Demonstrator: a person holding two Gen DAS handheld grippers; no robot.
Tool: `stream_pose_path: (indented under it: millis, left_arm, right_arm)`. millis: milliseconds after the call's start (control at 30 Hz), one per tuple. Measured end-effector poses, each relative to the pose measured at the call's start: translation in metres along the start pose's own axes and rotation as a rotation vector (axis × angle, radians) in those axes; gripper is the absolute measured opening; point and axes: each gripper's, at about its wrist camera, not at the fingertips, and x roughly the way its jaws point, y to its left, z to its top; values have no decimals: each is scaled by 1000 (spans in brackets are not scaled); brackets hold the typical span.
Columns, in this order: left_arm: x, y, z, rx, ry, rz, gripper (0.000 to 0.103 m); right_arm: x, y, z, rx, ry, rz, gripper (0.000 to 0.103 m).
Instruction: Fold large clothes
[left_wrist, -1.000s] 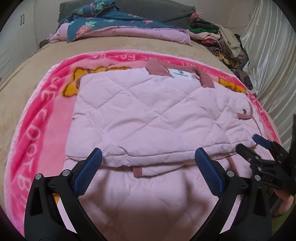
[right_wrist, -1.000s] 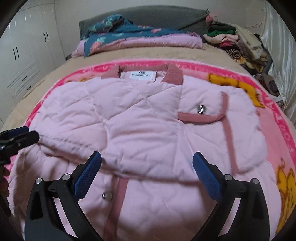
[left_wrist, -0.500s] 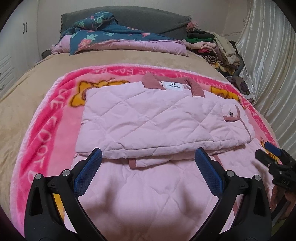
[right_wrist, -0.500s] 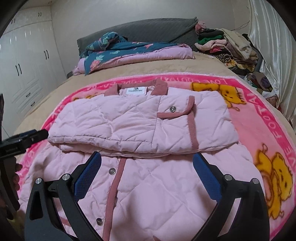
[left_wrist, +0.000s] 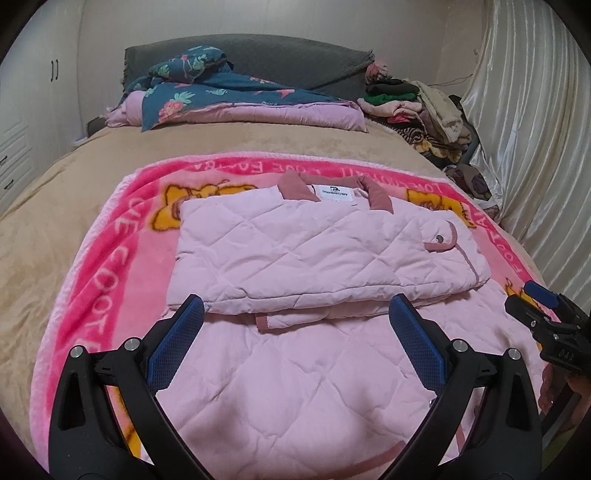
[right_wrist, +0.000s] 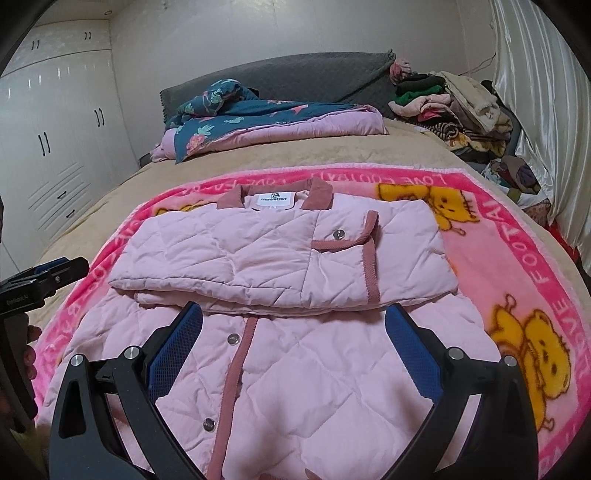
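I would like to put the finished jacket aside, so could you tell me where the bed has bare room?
Free: the tan bedspread between the pink blanket and the floral quilt, and its left side toward the wardrobe. Crowded: the clothes pile at the far right corner; the pink jacket covers the blanket's middle.

Pink blanket (right_wrist: 517, 236) border reads "LOVE FOOTBALL"; jacket's neck label (right_wrist: 273, 198) is illegible.

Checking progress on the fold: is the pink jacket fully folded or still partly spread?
Partly folded. The pink jacket has its sleeves folded across the chest, but its lower half lies spread flat toward both open grippers.
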Motion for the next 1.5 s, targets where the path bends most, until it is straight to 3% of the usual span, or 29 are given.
stream_pose_path:
  millis: [400,533,1500]
  left_arm:
    - [-27,-9,-20,5,-28,27,94]
    - [-37,-16,-28,26,-53,74,94]
    - [-100,-38,-60,-10,-85,54,94]
  right_arm:
    - [-34,-8,3,4,-48,9,99]
    - [-48,-10,2,3,-63,17,99]
    - [-113,-31,-22,2,-107,17,99]
